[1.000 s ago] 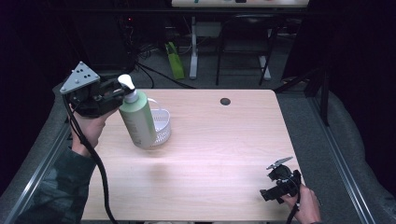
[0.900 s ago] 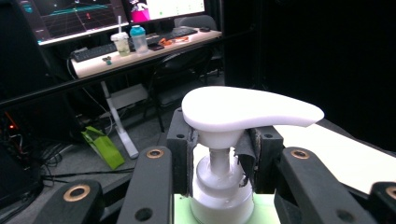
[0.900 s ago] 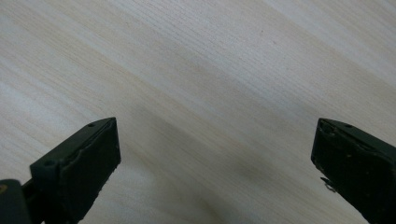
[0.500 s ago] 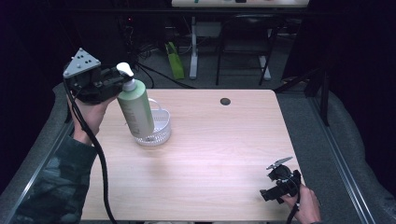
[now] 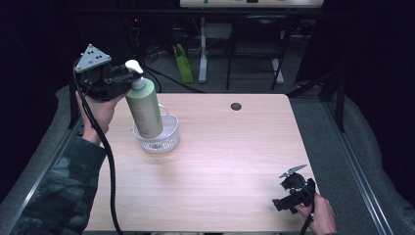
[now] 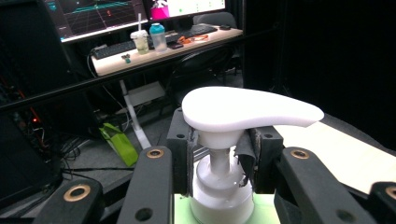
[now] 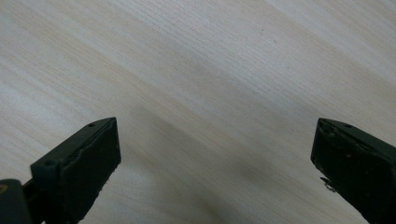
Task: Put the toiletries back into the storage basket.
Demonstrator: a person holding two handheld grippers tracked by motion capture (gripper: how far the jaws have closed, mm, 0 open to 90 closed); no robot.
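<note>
A green pump bottle (image 5: 144, 110) with a white pump head (image 6: 247, 109) hangs tilted over a small white mesh basket (image 5: 159, 137) at the table's left. My left gripper (image 5: 122, 81) is shut on the bottle's white neck just under the pump head (image 5: 133, 66). In the left gripper view the jaws clamp the neck (image 6: 219, 163) from both sides. The bottle's base is in or just above the basket; I cannot tell if it touches. My right gripper (image 5: 286, 196) rests low at the table's front right, open, with bare wood (image 7: 210, 116) between its jaws.
The light wooden table (image 5: 230, 156) has a round black grommet (image 5: 236, 106) near its far edge. Behind the table stand desk legs, cables and a green bag (image 5: 184, 63) on the floor. A desk with monitors and cups (image 6: 149, 39) stands further back.
My left gripper has carried the bottle rightward and slightly up, from beside the basket to over it. The right gripper has stayed still.
</note>
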